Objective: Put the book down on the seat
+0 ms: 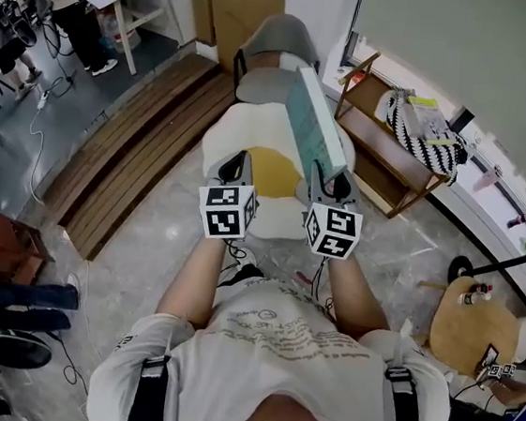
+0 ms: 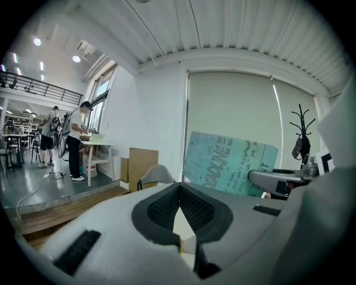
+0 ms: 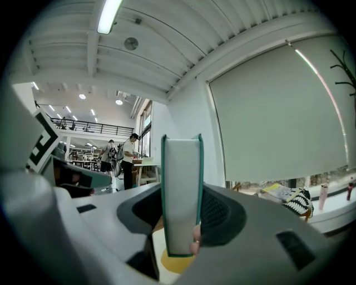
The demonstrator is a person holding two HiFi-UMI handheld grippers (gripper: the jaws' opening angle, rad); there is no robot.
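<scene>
The book (image 1: pixel 314 126) sits in the right gripper (image 1: pixel 330 182) over the seat (image 1: pixel 245 123), left gripper (image 1: pixel 235 170) beside it, shelf (image 1: pixel 386 167) to the right.

White seat (image 1: pixel 244 129), yellow patch (image 1: pixel 275 172) at centre

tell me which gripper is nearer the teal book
Right. The right gripper is clamped on the lower end of the book and holds it up on edge. The left gripper is apart, off to the left of the book, jaws together and empty.
</scene>
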